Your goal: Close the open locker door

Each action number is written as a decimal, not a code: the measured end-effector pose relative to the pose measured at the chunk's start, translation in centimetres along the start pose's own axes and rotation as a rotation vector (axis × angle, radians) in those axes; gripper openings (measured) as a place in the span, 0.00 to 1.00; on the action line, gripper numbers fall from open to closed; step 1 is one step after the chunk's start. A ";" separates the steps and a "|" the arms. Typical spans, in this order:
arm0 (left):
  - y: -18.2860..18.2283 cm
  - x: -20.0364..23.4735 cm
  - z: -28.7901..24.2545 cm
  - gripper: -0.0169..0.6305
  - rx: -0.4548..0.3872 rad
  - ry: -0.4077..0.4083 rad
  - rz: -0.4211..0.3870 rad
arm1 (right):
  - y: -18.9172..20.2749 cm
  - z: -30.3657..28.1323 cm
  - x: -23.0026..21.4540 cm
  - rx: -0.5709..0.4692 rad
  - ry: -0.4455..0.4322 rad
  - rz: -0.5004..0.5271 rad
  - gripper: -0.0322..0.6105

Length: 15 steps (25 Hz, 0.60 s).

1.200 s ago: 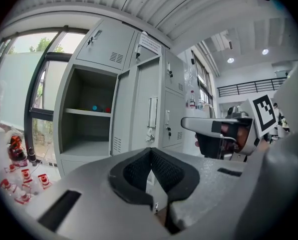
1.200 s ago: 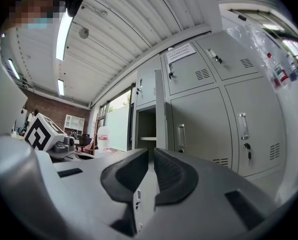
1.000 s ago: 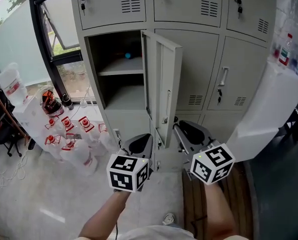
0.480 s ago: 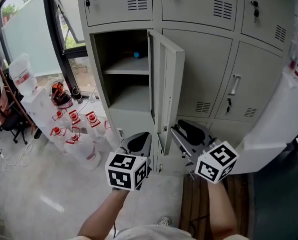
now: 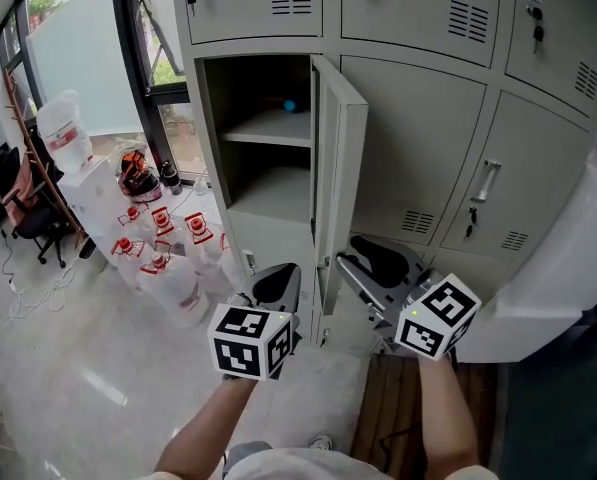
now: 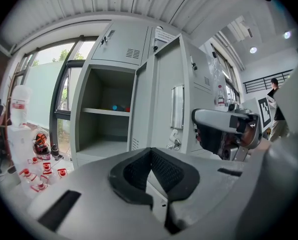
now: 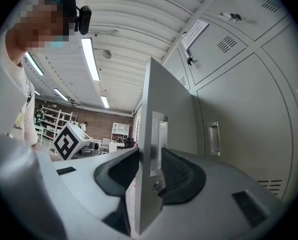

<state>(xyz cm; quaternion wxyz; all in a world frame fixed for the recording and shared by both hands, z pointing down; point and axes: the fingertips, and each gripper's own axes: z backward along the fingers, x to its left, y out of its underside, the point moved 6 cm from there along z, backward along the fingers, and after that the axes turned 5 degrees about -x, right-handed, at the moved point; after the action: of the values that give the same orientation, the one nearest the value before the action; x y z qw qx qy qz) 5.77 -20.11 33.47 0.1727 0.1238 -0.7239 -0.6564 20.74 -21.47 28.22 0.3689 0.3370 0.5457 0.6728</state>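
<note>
**Right gripper astride the edge of the open locker door**

Head view. The locker door stands swung out from the bank of grey lockers, nearly edge-on to the camera. The open compartment, with its shelf, lies at the door's 9 o'clock. The right gripper sits at the door's 6 o'clock. Its jaws are spread wide and have just been opening. In the right gripper view, the door's free edge and its recessed handle stand between the pads, which are not clamped on it. The left gripper, at 9 o'clock of the right one and near the door's lower edge, has its jaws together on nothing. Red-capped bottles stand on the floor at 9 o'clock of the view.
</note>
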 end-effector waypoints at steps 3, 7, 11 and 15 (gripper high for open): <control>0.1 0.2 0.2 0.04 -0.001 -0.025 0.007 | 0.0 -0.7 0.2 0.007 -0.047 0.015 0.25; -0.1 0.5 0.6 0.04 -0.003 -0.056 0.005 | 0.0 -1.5 0.5 0.013 -0.086 0.021 0.25; -0.1 0.8 1.1 0.04 -0.008 -0.085 0.004 | 0.2 -2.1 0.7 0.013 -0.107 0.014 0.27; -0.2 1.1 1.6 0.04 -0.009 -0.115 0.005 | 0.2 -2.7 1.0 0.021 -0.137 0.023 0.27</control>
<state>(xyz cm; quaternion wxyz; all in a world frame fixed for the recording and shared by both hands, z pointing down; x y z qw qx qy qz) 4.14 -19.11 33.25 0.1329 0.0833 -0.7298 -0.6654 17.88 -21.99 27.95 0.3937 0.3924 0.5224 0.6466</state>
